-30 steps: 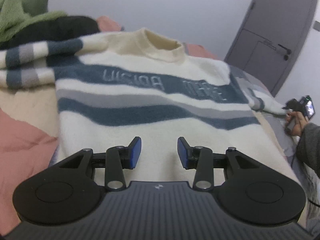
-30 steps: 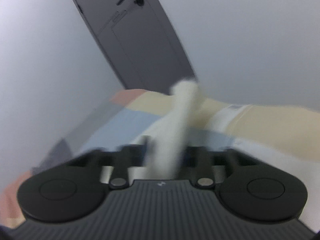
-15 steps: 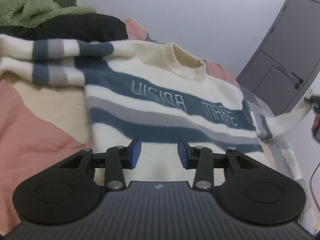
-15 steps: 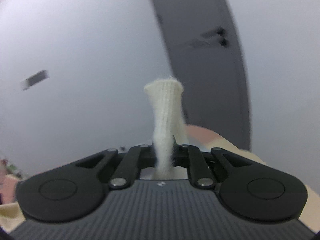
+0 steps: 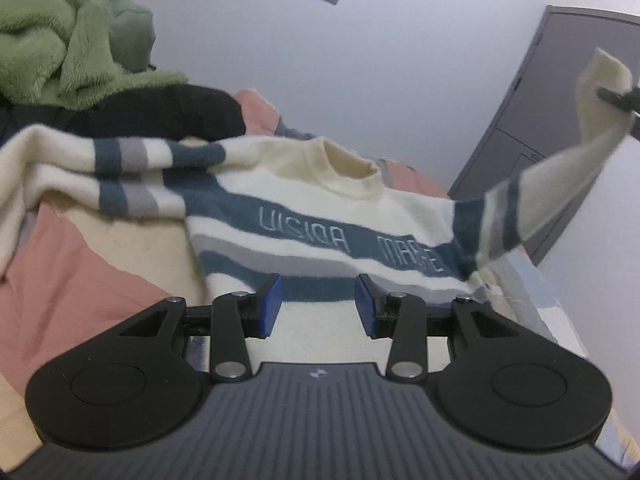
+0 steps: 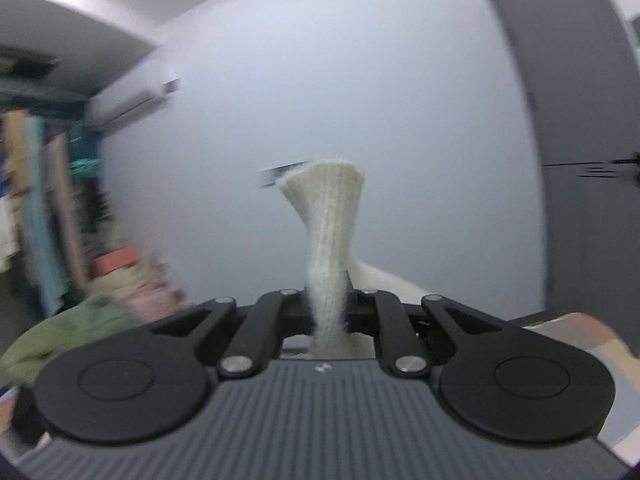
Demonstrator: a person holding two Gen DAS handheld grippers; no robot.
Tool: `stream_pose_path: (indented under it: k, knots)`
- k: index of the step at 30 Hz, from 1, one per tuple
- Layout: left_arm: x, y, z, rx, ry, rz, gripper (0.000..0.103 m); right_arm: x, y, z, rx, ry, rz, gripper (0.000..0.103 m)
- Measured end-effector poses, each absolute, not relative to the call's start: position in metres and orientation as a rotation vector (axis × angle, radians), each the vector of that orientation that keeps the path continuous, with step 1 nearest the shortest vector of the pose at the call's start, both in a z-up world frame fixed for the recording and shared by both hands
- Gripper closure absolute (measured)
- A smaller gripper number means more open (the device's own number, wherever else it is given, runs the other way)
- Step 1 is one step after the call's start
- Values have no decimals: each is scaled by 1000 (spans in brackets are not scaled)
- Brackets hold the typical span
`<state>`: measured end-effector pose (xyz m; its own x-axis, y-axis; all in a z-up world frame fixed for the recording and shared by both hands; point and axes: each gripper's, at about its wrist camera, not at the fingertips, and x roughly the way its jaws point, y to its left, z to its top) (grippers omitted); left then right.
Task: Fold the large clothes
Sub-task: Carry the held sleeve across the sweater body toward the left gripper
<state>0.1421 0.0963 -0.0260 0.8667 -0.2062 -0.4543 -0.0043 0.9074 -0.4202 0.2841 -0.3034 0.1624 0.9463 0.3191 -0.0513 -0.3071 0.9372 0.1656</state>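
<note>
Striped sweater [image 5: 320, 216] lies face up on the bed [image 5: 80, 280], collar toward the far wall, lettering across the chest band. One sleeve is draped off to the far side, toward the green and black clothes pile [image 5: 72, 52].

Right hand-held gripper [image 6: 328, 312]: jaws pressed together, pinching the cream sleeve cuff [image 6: 328, 216], which stands up between them. In the left wrist view that sleeve [image 5: 560, 176] rises off the bed, stretched taut up to the frame's edge.

Left hand-held gripper [image 5: 318, 304]: jaws spread, nothing between them, hovering above the sweater's lower body.

Step in hand, by my reading: first sleeve fold, sleeve lifted and not yet laid.

Next move calls for carrying the cuff across the chest and laying it flat; the left could pin the body. Right view is blurred, so depth of grip is uncertain.
</note>
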Motion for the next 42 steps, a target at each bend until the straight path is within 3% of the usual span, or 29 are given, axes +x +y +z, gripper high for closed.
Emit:
stream_pose_path:
  k: [4,12,18,23,26,28,30,42]
  knots:
    - [125,107,-23,-447,497,-119,58,240,-244,143,107,126,450,92]
    - [99,125,-17,-502,438,-126,57,165,-148,44,27,302,616,89]
    - [86,132,-28,-549,485,-136,57,134,-114,-35,0,484,673,89]
    - [87,133,-27,-591,476,-153,57,127,-101,-65,-46,578,690,89]
    - [86,130,-27,-582,483,-154,57,126,-104,-72,-38,638,730,77]
    - [86,129,-26,-578,486,-138,57,124,-95,-73,-4,661,785,50]
    - [89,130,-27,-599,495,-134,57,111,-102,-74,3,659,847,40]
    - [113,85,-28,-507,575,-222,57,111,-159,-61,130,599,634,40]
